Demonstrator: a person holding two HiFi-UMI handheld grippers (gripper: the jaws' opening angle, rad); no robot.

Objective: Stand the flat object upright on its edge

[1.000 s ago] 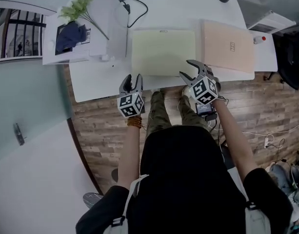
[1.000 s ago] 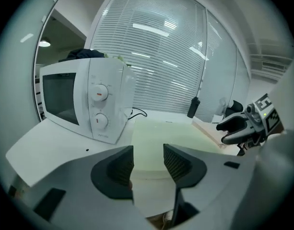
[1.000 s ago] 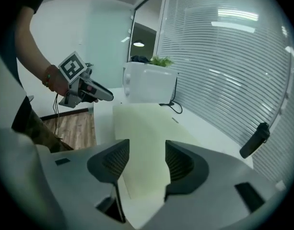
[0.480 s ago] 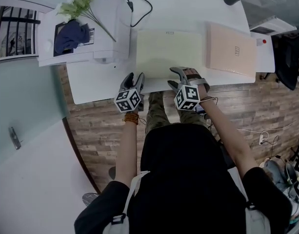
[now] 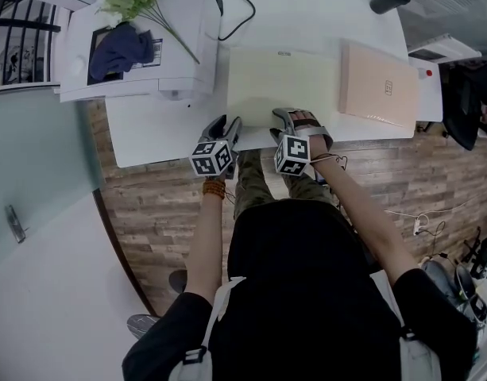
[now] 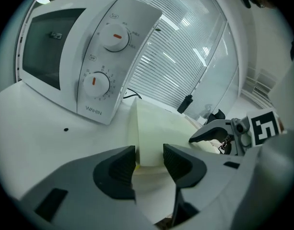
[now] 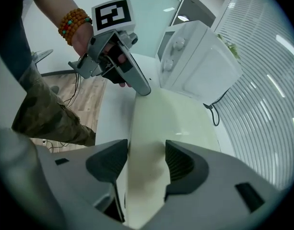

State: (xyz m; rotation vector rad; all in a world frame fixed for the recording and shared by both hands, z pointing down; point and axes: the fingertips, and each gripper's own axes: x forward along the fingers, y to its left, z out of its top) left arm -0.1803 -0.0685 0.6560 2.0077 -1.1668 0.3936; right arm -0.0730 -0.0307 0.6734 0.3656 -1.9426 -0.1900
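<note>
A pale yellow-green flat slab (image 5: 281, 82) lies flat on the white table (image 5: 156, 133). In the left gripper view its thick front-left corner (image 6: 146, 128) sits between the tips of my left gripper (image 6: 149, 155), whose jaws are closing; the pads look free of it. Seen from the head view, that left gripper (image 5: 229, 124) is at the slab's front-left corner. My right gripper (image 5: 281, 118) is at the slab's front edge, a little to the right. Its jaws (image 7: 147, 150) straddle that edge (image 7: 146, 143) without pressing on it.
A white microwave (image 5: 140, 42) with a plant and a dark cloth on top stands at the back left, its cable (image 5: 235, 18) behind the slab. A pink flat box (image 5: 378, 86) lies to the right. The table's front edge runs just under both grippers.
Both grippers have come forward from in front of the table to the slab's front edge. The right one has also shifted left, toward the left one.
</note>
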